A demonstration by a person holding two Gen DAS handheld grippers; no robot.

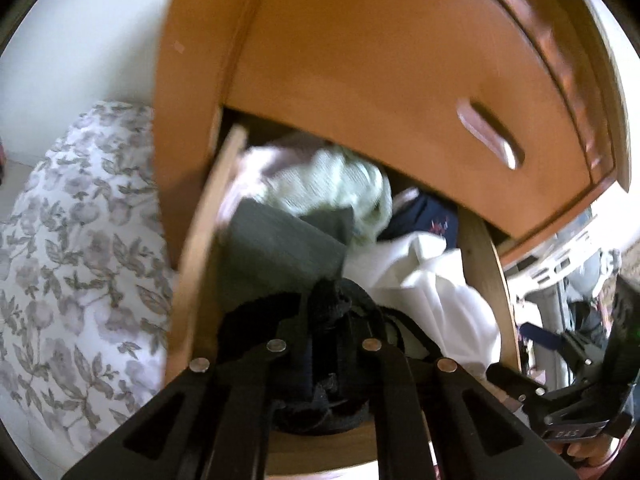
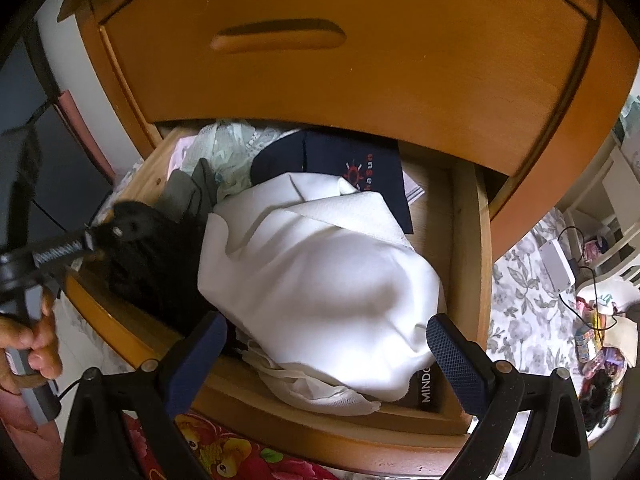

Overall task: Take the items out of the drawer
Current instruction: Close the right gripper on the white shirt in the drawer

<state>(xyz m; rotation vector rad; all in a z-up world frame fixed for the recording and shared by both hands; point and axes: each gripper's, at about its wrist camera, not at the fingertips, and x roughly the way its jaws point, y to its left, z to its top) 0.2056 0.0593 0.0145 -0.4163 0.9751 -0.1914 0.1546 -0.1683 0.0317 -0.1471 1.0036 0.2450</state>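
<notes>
The lower wooden drawer point(image 2: 468, 240) stands pulled out and is full of clothes. My left gripper point(image 1: 328, 320) is shut on a black lacy garment point(image 1: 328, 304) at the drawer's front left corner, and the fabric bunches up between its fingers. The right wrist view shows that same left gripper point(image 2: 90, 240) with the black garment point(image 2: 152, 256) hanging from it. My right gripper point(image 2: 328, 348) hovers open over a big white cloth point(image 2: 320, 272), its blue pads point(image 2: 204, 344) on either side of it and holding nothing.
Also in the drawer are a grey folded cloth point(image 1: 280, 244), a pale green cloth point(image 1: 332, 184) and a navy item with a red logo point(image 2: 360, 160). A closed upper drawer point(image 2: 320, 80) overhangs the back. Floral bedding point(image 1: 80, 240) lies at the left. A hand point(image 2: 36, 340) grips the left tool.
</notes>
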